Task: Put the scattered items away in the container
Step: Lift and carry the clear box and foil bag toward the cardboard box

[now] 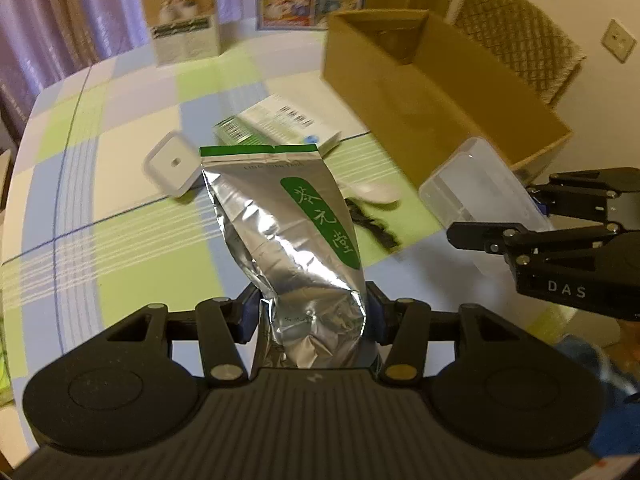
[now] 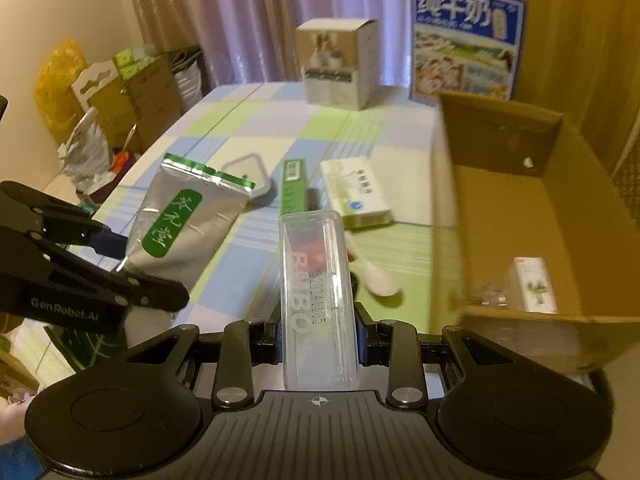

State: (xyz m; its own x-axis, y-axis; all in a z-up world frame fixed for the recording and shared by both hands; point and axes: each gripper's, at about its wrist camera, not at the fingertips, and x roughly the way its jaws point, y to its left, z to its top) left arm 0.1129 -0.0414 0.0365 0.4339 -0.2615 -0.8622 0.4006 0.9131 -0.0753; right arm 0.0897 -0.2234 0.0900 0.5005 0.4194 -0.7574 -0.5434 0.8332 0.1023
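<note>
Foil pouch (image 1: 288,236) – left tool (image 1: 310,312) pinching | "BMBO" case (image 2: 316,300) – right tool (image 2: 318,338) pinching

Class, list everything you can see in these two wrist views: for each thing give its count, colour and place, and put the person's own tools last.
foil pouch: one, silver with green label, held above the table
clear plastic case: one, transparent, held above the table
cardboard box: one, brown, open, right side of table
small white carton: one, inside the cardboard box
white square item: one, on the table
green packet: one, mid-table
white medicine box: one, beside the green packet
white spoon: one, on the table
rabbit-picture box: one, white and tan, far edge
milk carton case: one, blue, far edge
checked tablecloth: one, green, blue, white
left hand-held gripper: black, shut on pouch
right hand-held gripper: black, shut on case
</note>
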